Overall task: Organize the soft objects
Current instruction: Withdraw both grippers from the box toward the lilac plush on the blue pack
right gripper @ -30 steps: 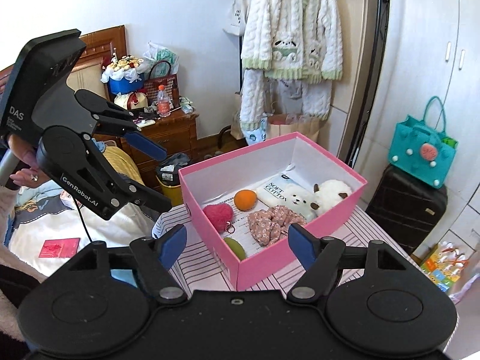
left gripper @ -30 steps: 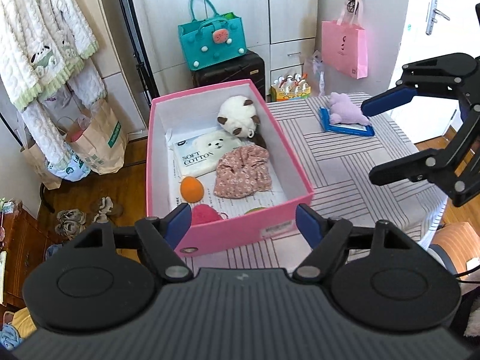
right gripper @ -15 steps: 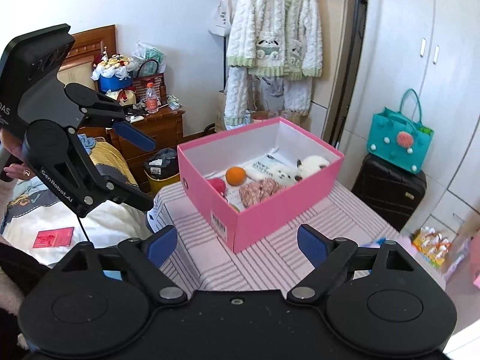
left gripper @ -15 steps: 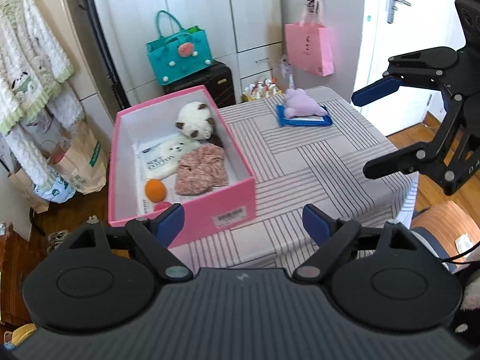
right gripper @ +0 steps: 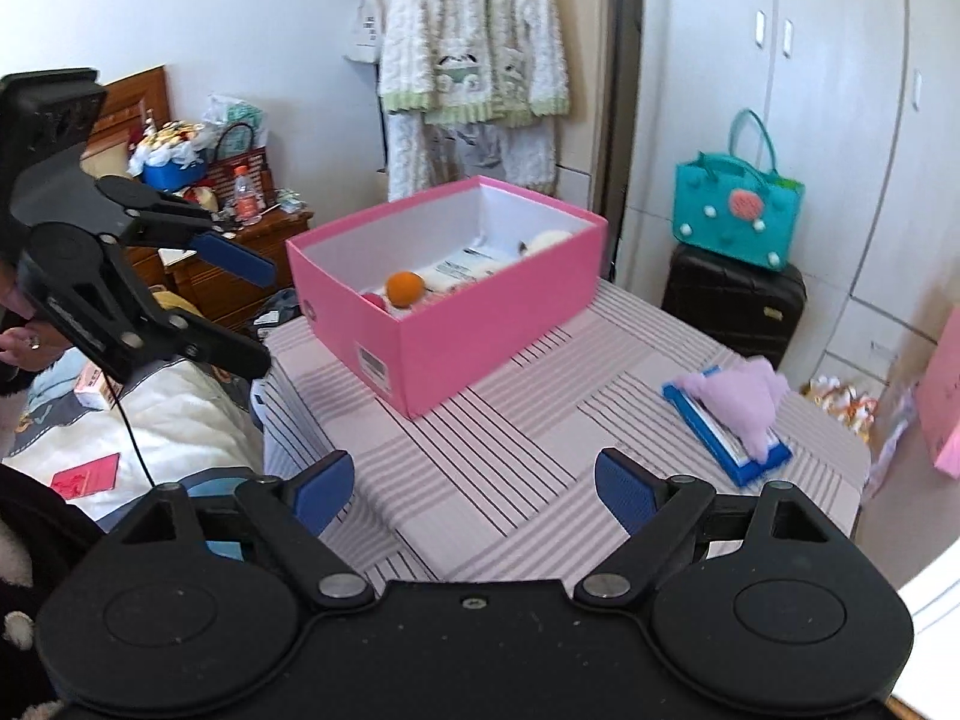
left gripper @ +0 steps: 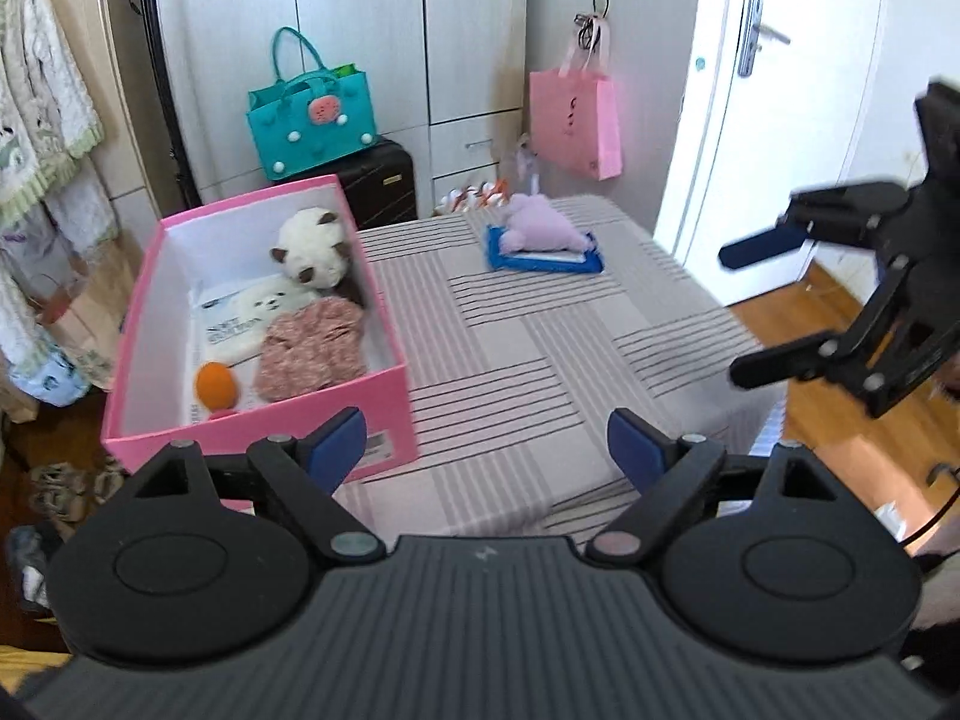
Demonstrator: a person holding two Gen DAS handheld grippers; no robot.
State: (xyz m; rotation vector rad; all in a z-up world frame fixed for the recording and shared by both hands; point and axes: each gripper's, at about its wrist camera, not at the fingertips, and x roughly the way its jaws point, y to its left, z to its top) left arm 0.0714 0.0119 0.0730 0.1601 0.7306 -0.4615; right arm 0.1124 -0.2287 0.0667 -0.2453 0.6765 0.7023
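Note:
An open pink box (left gripper: 384, 414) stands on the left of the striped table (left gripper: 540, 360). It holds a white plush (left gripper: 312, 252), a floral cloth (left gripper: 312, 348), an orange ball (left gripper: 216, 384) and a white cotton pack (left gripper: 252, 318). A purple plush (left gripper: 540, 225) lies on a blue packet (left gripper: 558, 261) at the table's far side. My left gripper (left gripper: 486, 447) hovers open and empty over the near table edge beside the box. My right gripper (right gripper: 474, 489) is open and empty too, with the box (right gripper: 480, 324) ahead and the purple plush (right gripper: 741, 399) to its right.
A teal bag (left gripper: 312, 120) sits on a black suitcase (left gripper: 378, 180) by the wardrobe, and a pink paper bag (left gripper: 573, 117) hangs nearby. A white door (left gripper: 780, 90) is at the right. A bed (right gripper: 150, 408) and a hanging robe (right gripper: 474, 30) flank the table.
Both grippers have drawn back from the pink box and their jaws have widened. The left view swung right over the table. The purple plush has come into the right view.

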